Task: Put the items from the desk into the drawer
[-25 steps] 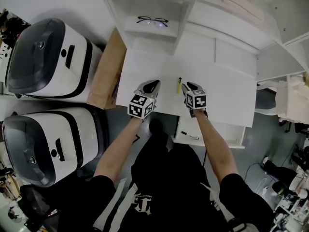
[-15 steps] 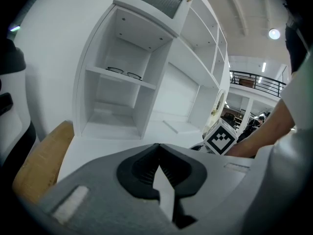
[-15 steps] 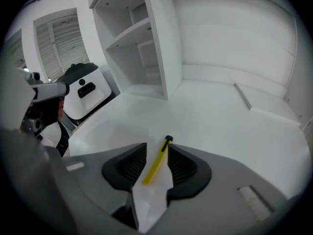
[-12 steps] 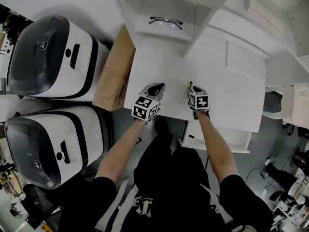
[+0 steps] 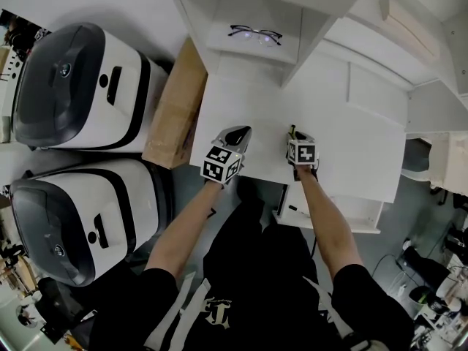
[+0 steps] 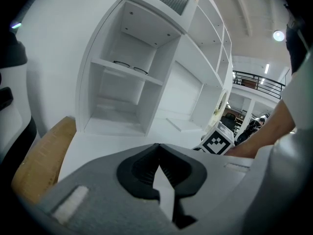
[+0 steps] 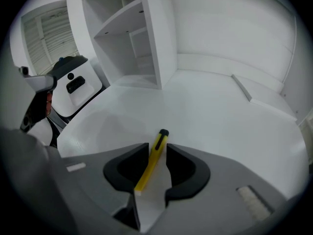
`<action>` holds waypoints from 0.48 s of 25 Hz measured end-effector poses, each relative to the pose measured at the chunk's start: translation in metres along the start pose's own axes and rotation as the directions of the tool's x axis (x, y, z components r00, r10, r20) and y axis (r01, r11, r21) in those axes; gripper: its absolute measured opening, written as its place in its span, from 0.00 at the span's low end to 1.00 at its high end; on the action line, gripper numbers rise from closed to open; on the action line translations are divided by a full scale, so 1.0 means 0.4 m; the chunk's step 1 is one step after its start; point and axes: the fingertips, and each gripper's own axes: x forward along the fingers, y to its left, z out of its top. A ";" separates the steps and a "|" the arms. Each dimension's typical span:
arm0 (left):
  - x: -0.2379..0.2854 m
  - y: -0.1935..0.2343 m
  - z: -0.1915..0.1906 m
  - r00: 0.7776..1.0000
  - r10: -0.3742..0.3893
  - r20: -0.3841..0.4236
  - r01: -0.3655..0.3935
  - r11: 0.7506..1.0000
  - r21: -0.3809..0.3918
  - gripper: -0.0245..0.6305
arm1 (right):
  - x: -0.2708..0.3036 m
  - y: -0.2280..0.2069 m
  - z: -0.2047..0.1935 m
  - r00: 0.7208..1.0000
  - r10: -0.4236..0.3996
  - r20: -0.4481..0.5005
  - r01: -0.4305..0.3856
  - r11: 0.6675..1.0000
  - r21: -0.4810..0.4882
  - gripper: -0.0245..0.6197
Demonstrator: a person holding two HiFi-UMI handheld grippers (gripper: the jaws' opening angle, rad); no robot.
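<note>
Left gripper (image 6: 157, 148), jaws together and empty, faces the shelf (image 6: 128, 75) holding glasses (image 6: 121, 63).

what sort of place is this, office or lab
Probably a lab or workshop corner: a white desk with shelving holding glasses, two big white-and-black machines beside it.

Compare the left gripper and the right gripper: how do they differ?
The left gripper's jaws are together, with nothing between them. The right gripper's jaws stand apart around the yellow pen lying on the desk; they have just been closing and do not yet clamp it. The left gripper looks toward the shelves, while the right gripper tilts down at the desk. Both are over the same white desk.
</note>
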 end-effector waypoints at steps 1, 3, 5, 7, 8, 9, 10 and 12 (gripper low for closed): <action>0.001 0.000 0.001 1.000 0.001 0.001 -0.001 1.000 -0.002 0.04 | -0.001 -0.001 -0.001 1.000 -0.007 -0.004 0.007 1.000 -0.009 0.21; 0.002 -0.001 0.001 1.000 0.004 0.002 -0.004 1.000 -0.005 0.04 | -0.001 -0.003 -0.003 1.000 -0.020 -0.014 0.020 0.999 -0.032 0.19; 0.003 -0.003 -0.001 1.000 0.007 0.003 -0.007 1.000 -0.007 0.04 | 0.002 -0.003 -0.004 0.999 -0.027 -0.019 0.026 0.998 -0.054 0.18; 0.002 -0.005 -0.005 1.000 0.011 0.000 -0.011 1.000 -0.008 0.04 | 0.001 -0.004 -0.007 0.999 -0.027 -0.024 0.026 0.998 -0.063 0.17; 0.001 -0.006 -0.006 1.000 0.014 -0.001 -0.014 1.000 -0.010 0.04 | 0.000 -0.004 -0.008 0.999 -0.025 -0.027 0.023 0.998 -0.064 0.14; -0.001 -0.008 -0.008 1.000 0.017 -0.003 -0.017 1.000 -0.011 0.04 | 0.000 -0.005 -0.009 0.999 -0.021 -0.030 0.019 0.998 -0.065 0.14; -0.002 -0.010 -0.009 1.000 0.021 -0.003 -0.021 1.000 -0.013 0.04 | -0.001 -0.005 -0.010 0.999 -0.017 -0.032 0.015 0.998 -0.067 0.13; -0.003 -0.014 -0.011 1.000 0.028 -0.003 -0.028 0.999 -0.015 0.04 | -0.004 -0.007 -0.013 0.999 -0.008 -0.036 0.005 0.997 -0.072 0.13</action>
